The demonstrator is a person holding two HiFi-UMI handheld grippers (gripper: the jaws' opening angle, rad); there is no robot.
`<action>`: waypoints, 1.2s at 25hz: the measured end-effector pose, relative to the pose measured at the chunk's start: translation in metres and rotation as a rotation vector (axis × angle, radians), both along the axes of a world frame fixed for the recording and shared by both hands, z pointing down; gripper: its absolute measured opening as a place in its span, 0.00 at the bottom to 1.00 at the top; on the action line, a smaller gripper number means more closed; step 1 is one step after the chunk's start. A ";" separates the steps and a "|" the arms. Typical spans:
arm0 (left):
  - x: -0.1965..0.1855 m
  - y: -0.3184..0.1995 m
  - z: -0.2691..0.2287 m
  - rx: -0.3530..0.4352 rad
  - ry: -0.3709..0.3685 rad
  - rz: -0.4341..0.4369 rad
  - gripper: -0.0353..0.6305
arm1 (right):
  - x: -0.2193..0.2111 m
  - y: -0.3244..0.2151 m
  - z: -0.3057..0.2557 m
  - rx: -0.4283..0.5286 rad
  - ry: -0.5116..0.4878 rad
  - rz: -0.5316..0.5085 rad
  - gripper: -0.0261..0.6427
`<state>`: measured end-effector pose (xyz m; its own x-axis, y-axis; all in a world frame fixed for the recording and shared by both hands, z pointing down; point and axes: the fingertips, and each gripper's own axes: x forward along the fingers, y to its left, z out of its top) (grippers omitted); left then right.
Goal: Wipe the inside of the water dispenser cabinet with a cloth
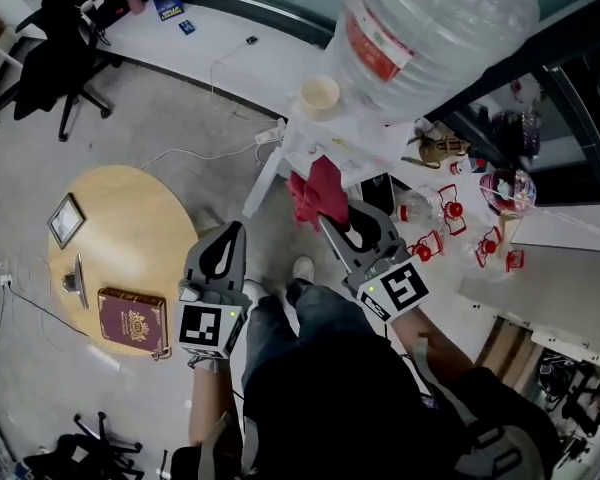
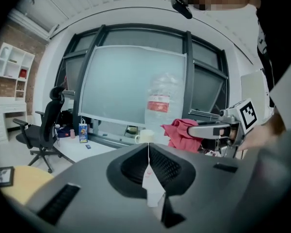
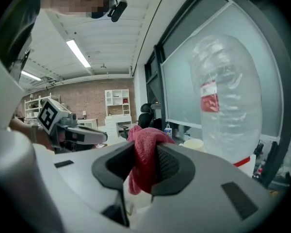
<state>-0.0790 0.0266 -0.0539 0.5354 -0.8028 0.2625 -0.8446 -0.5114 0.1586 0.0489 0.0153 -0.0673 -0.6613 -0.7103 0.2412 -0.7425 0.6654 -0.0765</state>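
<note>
My right gripper (image 1: 327, 220) is shut on a crumpled red cloth (image 1: 316, 191), which bulges out between the jaws in the right gripper view (image 3: 143, 161). The cloth hangs just in front of the white water dispenser (image 1: 315, 146). A large clear bottle (image 1: 430, 23) and a cream cup (image 1: 318, 95) stand on top of the dispenser. My left gripper (image 1: 239, 230) is held beside the right one, to its left. Its jaws are shut, with only a small white scrap (image 2: 153, 184) at the seam. The cabinet's inside is not in view.
A round wooden table (image 1: 130, 218) at the left carries a red book (image 1: 132, 318) and a picture frame (image 1: 66, 219). A black office chair (image 1: 60, 48) stands at the far left. Red-capped items (image 1: 450, 218) clutter the surface to the dispenser's right. A cable and power strip (image 1: 270, 134) lie on the floor.
</note>
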 end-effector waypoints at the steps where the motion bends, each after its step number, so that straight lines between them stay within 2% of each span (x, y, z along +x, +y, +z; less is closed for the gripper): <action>1: 0.000 0.001 -0.012 0.012 0.000 0.001 0.07 | 0.001 0.000 -0.014 0.008 -0.002 -0.001 0.20; 8: -0.004 0.018 -0.079 0.088 0.046 0.022 0.07 | -0.007 0.016 -0.085 0.060 -0.008 -0.015 0.20; 11: -0.003 0.030 -0.096 0.062 0.061 0.033 0.07 | -0.013 0.027 -0.102 0.069 -0.019 -0.019 0.20; 16: -0.004 0.029 -0.108 0.126 0.057 0.057 0.07 | -0.019 0.032 -0.119 0.090 -0.029 -0.022 0.20; 30: -0.009 0.028 -0.125 0.153 0.045 0.063 0.07 | -0.036 0.041 -0.130 0.126 -0.040 -0.038 0.20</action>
